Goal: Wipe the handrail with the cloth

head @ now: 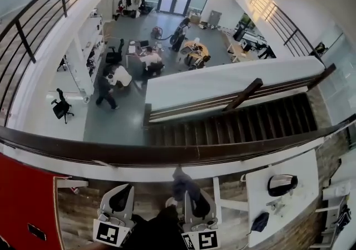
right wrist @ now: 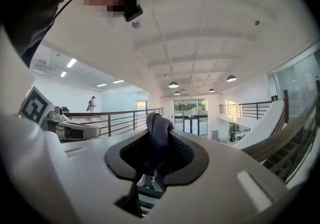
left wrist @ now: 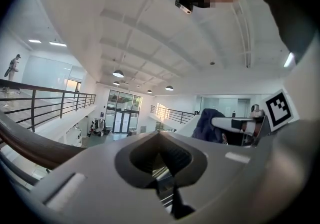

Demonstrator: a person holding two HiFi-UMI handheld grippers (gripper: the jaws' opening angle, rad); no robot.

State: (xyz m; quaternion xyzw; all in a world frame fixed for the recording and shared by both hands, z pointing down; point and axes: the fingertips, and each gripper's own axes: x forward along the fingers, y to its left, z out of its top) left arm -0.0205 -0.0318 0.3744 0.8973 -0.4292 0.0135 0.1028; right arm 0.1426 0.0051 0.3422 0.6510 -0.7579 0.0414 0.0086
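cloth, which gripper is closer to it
Right. The right gripper is shut on the cloth; the left gripper sits off to its left, apart from the cloth, holding nothing.

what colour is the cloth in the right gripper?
Dark navy-grey, plain; the cloth shows best in the right gripper view.

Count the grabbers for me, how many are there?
2. The left gripper sits low at left, shut and empty; the right gripper is beside it, pinching the dark cloth.

Head view looks steeply down over the handrail [head: 167,154]; gripper views face upward.
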